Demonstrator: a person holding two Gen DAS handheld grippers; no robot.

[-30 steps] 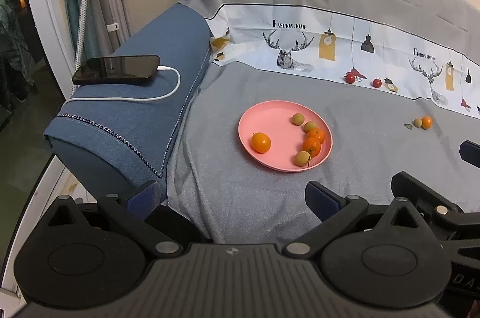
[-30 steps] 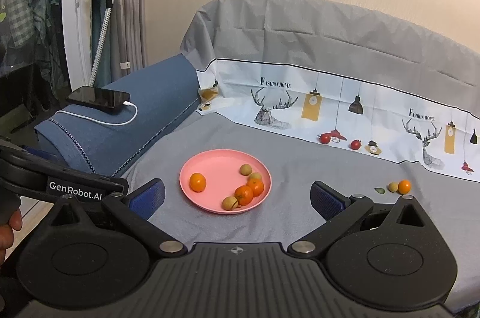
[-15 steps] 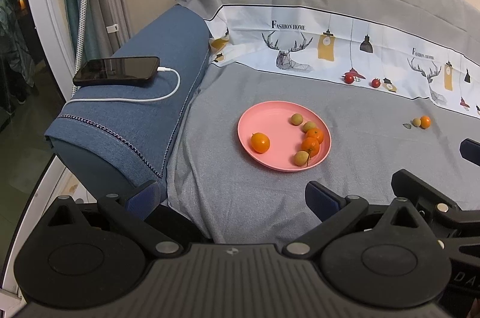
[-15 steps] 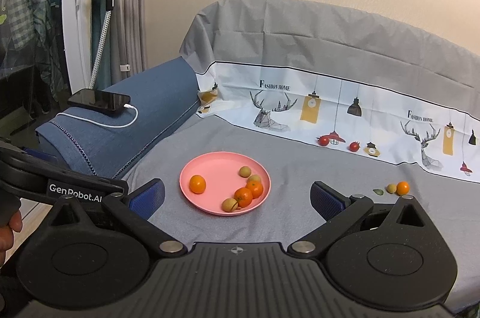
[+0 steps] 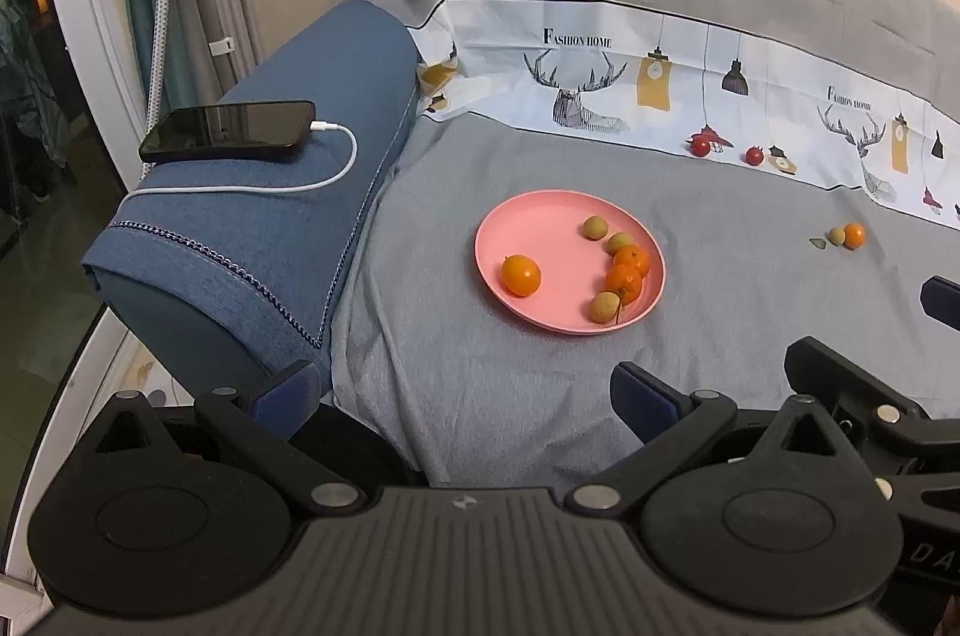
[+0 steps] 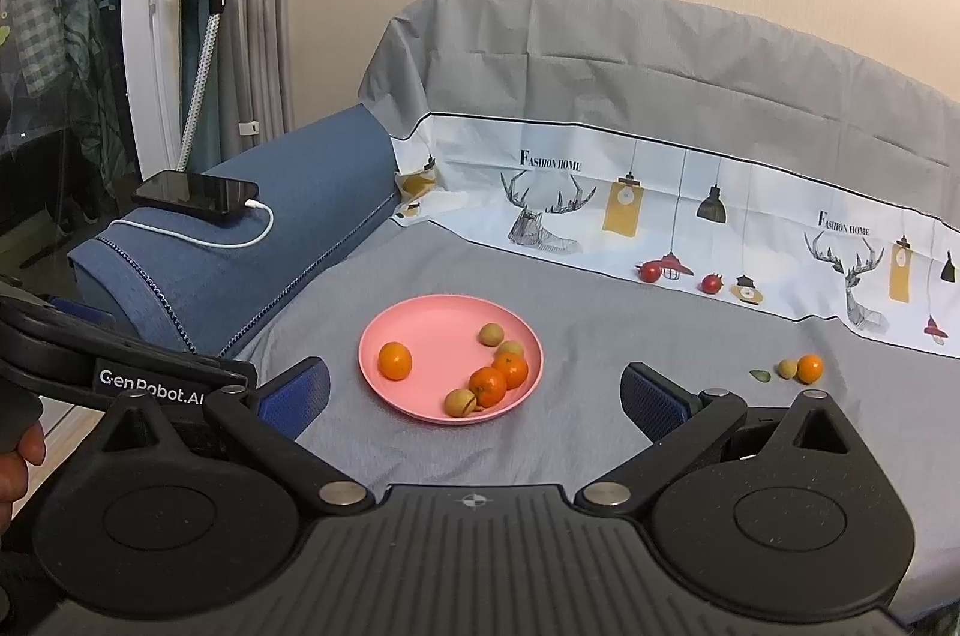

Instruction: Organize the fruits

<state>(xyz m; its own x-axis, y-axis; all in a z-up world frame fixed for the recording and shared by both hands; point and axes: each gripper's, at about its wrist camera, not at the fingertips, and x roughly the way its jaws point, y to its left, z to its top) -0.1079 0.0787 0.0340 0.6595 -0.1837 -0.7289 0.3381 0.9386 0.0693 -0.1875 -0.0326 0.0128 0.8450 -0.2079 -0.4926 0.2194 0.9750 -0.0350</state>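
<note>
A pink plate (image 5: 522, 234) (image 6: 432, 330) lies on the grey cloth and holds three oranges (image 5: 521, 274) (image 6: 395, 360) and three small tan fruits (image 5: 594, 227). A loose orange (image 5: 854, 234) (image 6: 809, 368) and a tan fruit (image 6: 786, 369) lie to the right on the cloth. Two red fruits (image 5: 699, 146) (image 6: 648, 272) sit by the patterned back. My left gripper (image 5: 462, 396) and right gripper (image 6: 474, 390) are both open and empty, held back from the plate.
A black phone (image 5: 231, 129) (image 6: 195, 192) with a white cable rests on the blue armrest (image 5: 252, 228) at left. A garment steamer stand (image 6: 207, 6) and curtains are at far left. The cloth-covered backrest (image 6: 660, 54) rises behind.
Both views have shifted slightly; the scene sits a little lower in the right wrist view. No fruit has moved and both grippers stay open.
</note>
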